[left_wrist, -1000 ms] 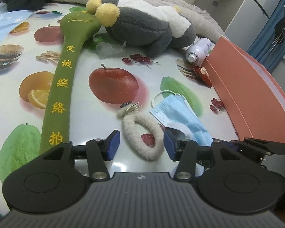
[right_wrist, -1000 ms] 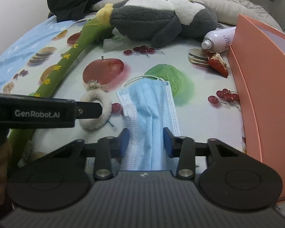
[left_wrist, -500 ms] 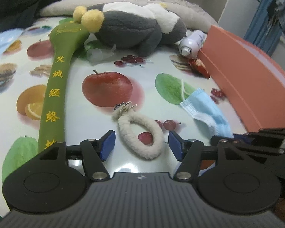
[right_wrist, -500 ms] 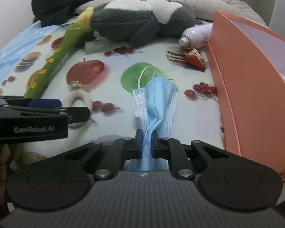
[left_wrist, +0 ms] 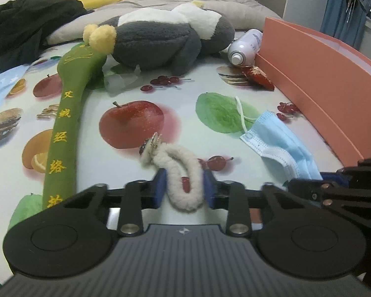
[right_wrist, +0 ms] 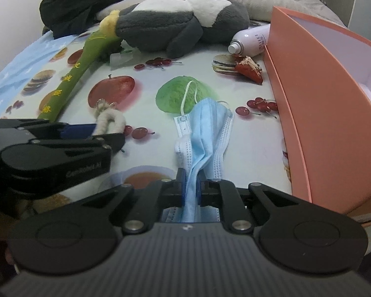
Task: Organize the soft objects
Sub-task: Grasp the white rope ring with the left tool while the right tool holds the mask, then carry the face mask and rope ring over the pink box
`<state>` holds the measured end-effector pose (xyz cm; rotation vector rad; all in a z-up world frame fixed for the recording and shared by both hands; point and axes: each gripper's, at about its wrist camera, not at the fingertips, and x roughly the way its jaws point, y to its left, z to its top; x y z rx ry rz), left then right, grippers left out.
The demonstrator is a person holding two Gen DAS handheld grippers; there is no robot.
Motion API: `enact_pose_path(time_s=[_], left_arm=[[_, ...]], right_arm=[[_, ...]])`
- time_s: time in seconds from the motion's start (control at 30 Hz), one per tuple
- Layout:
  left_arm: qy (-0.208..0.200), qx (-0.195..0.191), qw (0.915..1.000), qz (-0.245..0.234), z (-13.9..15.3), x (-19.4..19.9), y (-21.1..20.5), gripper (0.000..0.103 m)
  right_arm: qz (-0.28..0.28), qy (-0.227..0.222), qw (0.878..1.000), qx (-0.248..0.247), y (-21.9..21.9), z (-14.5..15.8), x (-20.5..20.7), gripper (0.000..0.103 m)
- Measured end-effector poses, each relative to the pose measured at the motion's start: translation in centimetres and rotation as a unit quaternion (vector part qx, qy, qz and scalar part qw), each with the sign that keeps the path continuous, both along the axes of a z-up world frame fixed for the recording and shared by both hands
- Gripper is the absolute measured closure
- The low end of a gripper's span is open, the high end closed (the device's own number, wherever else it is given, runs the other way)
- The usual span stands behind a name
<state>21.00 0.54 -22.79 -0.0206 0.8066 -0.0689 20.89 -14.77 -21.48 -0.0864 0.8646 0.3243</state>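
Note:
My left gripper (left_wrist: 185,190) is shut on a fluffy cream hair tie (left_wrist: 185,168) with a metal charm, squeezing its loop on the fruit-print cloth; it also shows in the right wrist view (right_wrist: 110,121). My right gripper (right_wrist: 191,190) is shut on a blue face mask (right_wrist: 205,128), whose far end rests on the cloth; the mask also shows in the left wrist view (left_wrist: 279,143). A grey and white plush toy (left_wrist: 165,42) and a long green padded stick (left_wrist: 66,113) lie farther back.
An orange box (right_wrist: 321,113) stands open at the right, close to my right gripper. A white spray can (right_wrist: 249,39) and a red wrapper (right_wrist: 249,70) lie by its far corner. Black clothing (left_wrist: 24,29) and a grey quilt lie at the back.
My left gripper has moved forward and closed on the hair tie. My right gripper, which closed on the mask half a second ago, keeps hold and the mask has bunched and shifted.

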Motion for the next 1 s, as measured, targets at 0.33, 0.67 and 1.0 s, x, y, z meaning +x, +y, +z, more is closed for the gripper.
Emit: enact_pose_path(time_s=[0.33, 0.67, 1.0], left_arm=[[0.027, -0.046, 0.9984, 0.018, 1.0, 0.8, 0.7, 0.087], [-0.001, -0.059, 0.9982, 0.015, 5.7, -0.1, 0.2, 0.087], [-0.029, -0.073, 0.9968, 0.011, 10.9, -1.1, -0.1, 0.087]], right_arm=[[-0.015, -0.002, 0.999, 0.03, -1.7, 1.2, -0.4, 0.091], [-0.02, -0.031, 0.998, 0.06, -3.2, 4.7, -0.8, 0.091], [-0.023, -0.071, 0.994, 0.082, -4.5, 8.9, -1.4, 0.091]])
